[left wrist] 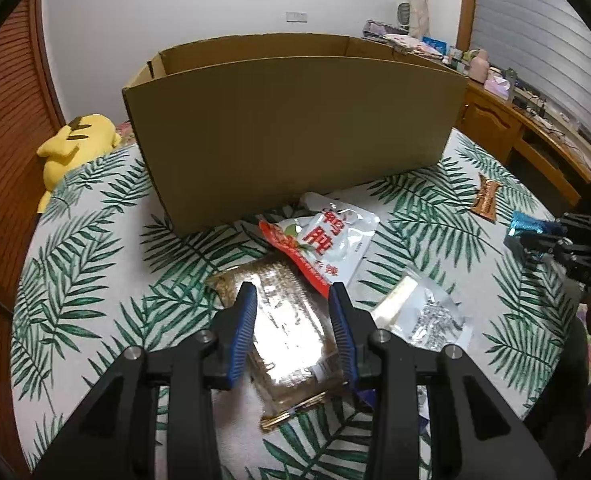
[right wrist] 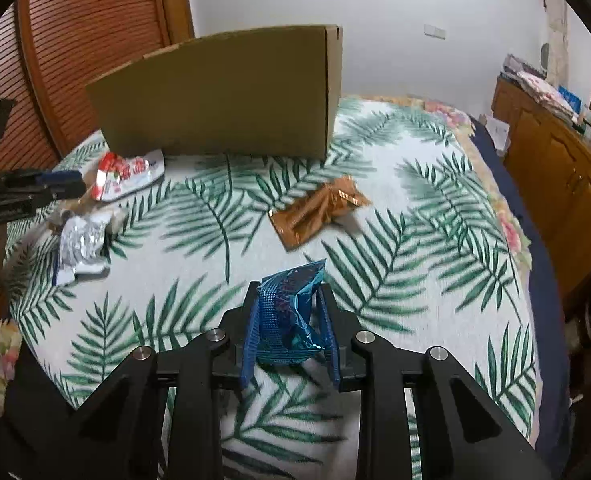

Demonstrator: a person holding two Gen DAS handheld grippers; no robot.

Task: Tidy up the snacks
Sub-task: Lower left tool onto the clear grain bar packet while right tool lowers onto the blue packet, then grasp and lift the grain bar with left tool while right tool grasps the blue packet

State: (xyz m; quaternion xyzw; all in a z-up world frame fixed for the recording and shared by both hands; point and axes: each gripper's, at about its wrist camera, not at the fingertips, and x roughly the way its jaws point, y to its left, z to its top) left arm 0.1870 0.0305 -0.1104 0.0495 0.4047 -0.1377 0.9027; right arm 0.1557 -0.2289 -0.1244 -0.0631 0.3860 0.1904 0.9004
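Observation:
An open cardboard box (left wrist: 291, 128) stands on the leaf-print bed; it also shows in the right wrist view (right wrist: 231, 96). My left gripper (left wrist: 293, 292) is open, its blue pads either side of a clear brown snack pack (left wrist: 291, 336) lying on the bed. A white and red pouch (left wrist: 327, 240) lies just beyond it and a silver packet (left wrist: 427, 316) to its right. My right gripper (right wrist: 291, 300) is shut on a crumpled blue foil packet (right wrist: 287, 316), held above the bed; it also shows in the left wrist view (left wrist: 535, 232). A copper wrapper (right wrist: 319, 212) lies ahead of it.
A yellow plush toy (left wrist: 75, 144) lies at the bed's left edge by a wooden slatted door (left wrist: 11, 120). A wooden desk (left wrist: 527, 128) with clutter runs along the right. The bed's dark blue edge (right wrist: 543, 280) drops off on the right.

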